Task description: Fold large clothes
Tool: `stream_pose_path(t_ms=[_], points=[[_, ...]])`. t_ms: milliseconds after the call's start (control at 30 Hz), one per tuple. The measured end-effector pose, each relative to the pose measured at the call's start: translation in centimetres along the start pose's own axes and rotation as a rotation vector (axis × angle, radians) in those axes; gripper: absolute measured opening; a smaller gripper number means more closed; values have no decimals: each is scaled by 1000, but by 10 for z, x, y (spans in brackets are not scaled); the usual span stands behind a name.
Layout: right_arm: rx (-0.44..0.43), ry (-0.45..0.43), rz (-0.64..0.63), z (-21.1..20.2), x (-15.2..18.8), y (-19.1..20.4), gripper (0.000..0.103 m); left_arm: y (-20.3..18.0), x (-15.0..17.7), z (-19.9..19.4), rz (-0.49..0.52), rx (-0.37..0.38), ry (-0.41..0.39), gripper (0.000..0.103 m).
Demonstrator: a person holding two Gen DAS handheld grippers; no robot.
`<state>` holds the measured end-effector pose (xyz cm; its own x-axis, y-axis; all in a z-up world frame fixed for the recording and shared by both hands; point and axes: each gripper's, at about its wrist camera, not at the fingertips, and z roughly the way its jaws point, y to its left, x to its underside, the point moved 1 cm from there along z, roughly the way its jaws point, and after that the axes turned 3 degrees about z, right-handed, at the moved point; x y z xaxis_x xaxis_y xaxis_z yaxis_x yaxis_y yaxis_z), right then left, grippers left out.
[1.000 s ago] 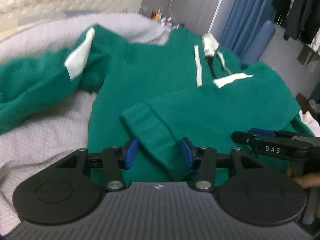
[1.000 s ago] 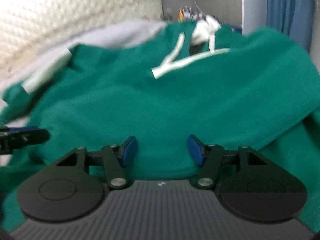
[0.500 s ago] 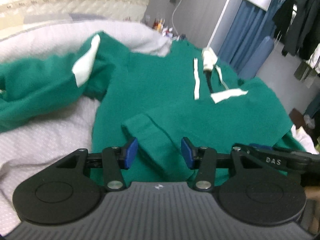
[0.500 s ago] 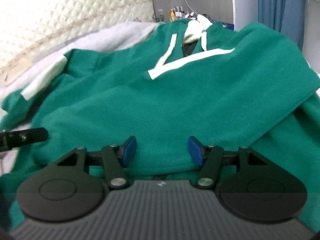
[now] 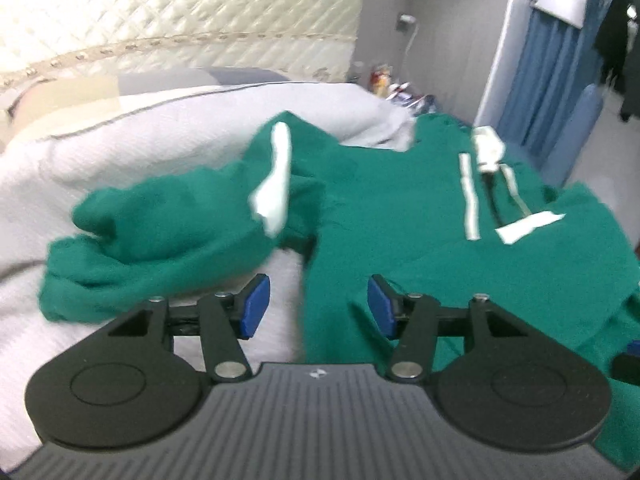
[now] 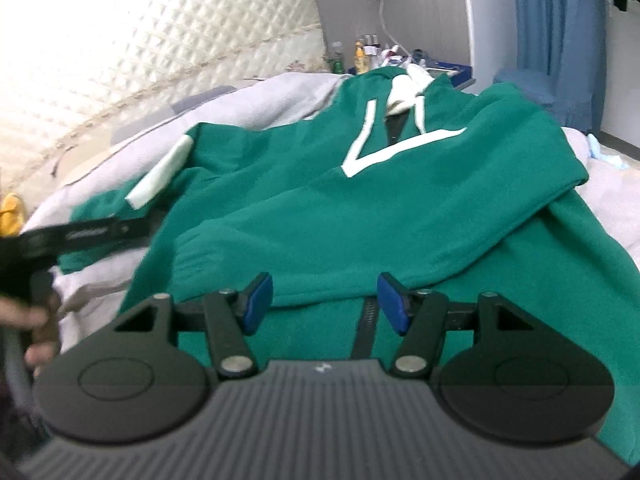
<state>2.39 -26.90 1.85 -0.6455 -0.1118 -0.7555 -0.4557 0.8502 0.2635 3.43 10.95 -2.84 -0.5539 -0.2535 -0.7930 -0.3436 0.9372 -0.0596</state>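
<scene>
A green hooded sweatshirt [image 6: 400,208] with white stripes lies front up on the pale bedspread [image 5: 120,152]. One sleeve is folded across its chest, with the cuff [image 6: 192,256] near its left side. The other sleeve [image 5: 160,240] lies crumpled out to the left. My left gripper [image 5: 319,306] hovers over the sweatshirt's left edge and the bedspread; its jaws are opening and grip nothing. One of its fingers [image 6: 80,234] shows in the right wrist view. My right gripper [image 6: 326,302] hangs open above the zipper [image 6: 366,328], holding nothing.
A quilted cream headboard [image 6: 160,40] runs behind the bed. Bottles [image 6: 360,54] stand on a bedside stand at the far end. Blue curtains [image 5: 540,100] and a blue chair [image 6: 568,60] are to the right. A person's hand [image 6: 32,320] holds the left gripper.
The folded sleeve's cuff lay between my left jaws; now it is out of them, and that gripper has risen and swung left. My right gripper has pulled up and back, showing more sweatshirt.
</scene>
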Motion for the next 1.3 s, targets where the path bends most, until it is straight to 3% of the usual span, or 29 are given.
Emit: stream_pose_path(t_ms=[133,233,367,533,700,733,767,800,867,967,1300], points=[[26,-5,-11,2,0,-6,60,23,-19,7,112,-95,42,61],[36,5,28,7,-3,-18,60,47,-29,7,231,-172,78,73],[28,20,97,14,-7,-32,61,72,-27,10,400,-164,185,78],[50,44,146,22,-5,-40,76,82,-7,38,665,-281,276,78],[43,55,181,26,-4,-46,78,85,4,79,761,-316,373,78],[45,55,180,27,-4,-47,78,84,4,83,771,-315,383,68],[50,57,178,29,-3,-47,78,82,1,86,766,-301,402,54],[53,59,176,31,-3,-48,78,80,-5,88,758,-291,426,47],[53,61,187,33,-4,-52,78,77,-18,85,758,-285,449,17],[44,56,225,33,-7,-59,78,78,-55,73,677,-250,482,11],[30,1,296,13,-12,-72,78,52,-228,-36,202,-49,372,10]])
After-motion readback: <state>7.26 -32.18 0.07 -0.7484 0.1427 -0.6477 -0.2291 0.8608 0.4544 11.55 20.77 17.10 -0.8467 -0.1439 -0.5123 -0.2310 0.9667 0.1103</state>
